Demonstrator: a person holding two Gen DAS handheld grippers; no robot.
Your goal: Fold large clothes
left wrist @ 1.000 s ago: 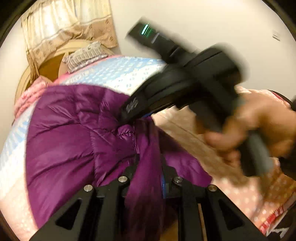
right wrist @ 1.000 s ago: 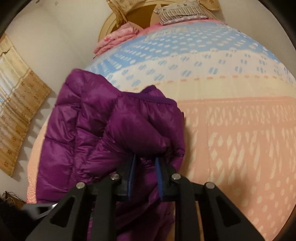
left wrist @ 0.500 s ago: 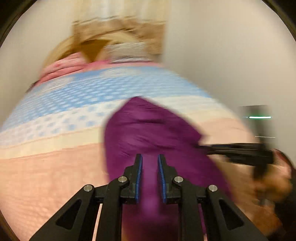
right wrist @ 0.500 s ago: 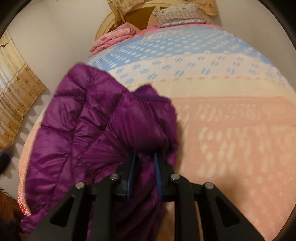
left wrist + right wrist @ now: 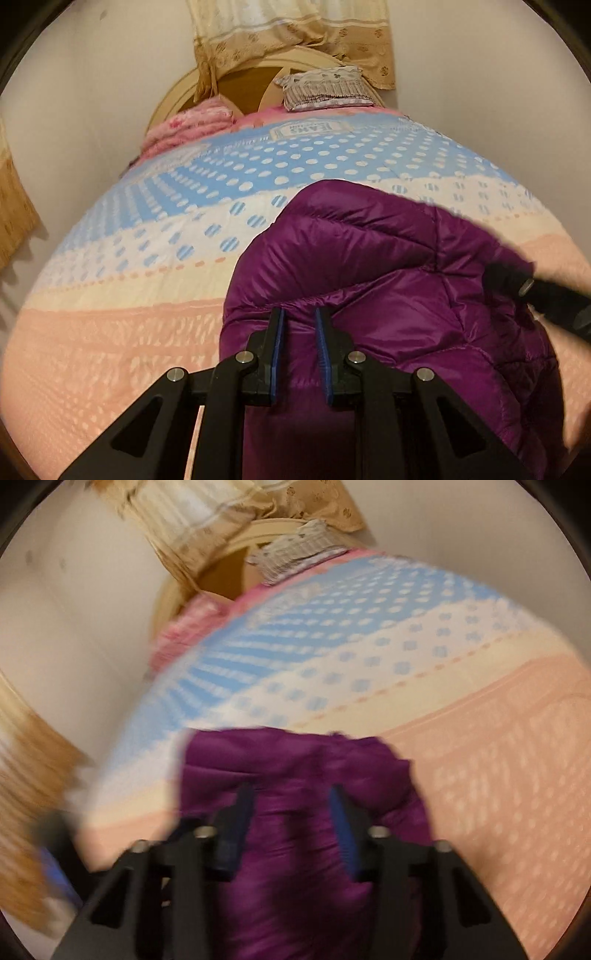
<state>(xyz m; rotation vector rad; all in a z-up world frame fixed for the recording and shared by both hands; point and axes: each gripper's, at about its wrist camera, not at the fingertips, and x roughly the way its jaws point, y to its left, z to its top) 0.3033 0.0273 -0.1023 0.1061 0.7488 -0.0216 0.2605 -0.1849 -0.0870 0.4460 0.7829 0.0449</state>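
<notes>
Since the earlier frames, the right hand-held gripper (image 5: 291, 812) has just been spreading its jaws: they stand apart now, with the purple puffer jacket (image 5: 369, 295) behind the gap and the pads no longer pinching it. In the left wrist view the jacket has shifted from the left of the frame to the lower centre and right.

Filling most of both views, the bed (image 5: 129, 332) carries a quilt banded blue with pale dots at the top, cream in the middle and peach below. White walls, a patterned curtain (image 5: 295, 33), a rounded headboard (image 5: 251, 81) and a striped pillow (image 5: 325, 88) close the upper frame.

Bunched on the peach band, the jacket runs from lower centre up toward the right.

Narrowly set, the left hand-held gripper (image 5: 299, 332) clamps a fold of jacket fabric between its blue pads (image 5: 277, 347).
</notes>
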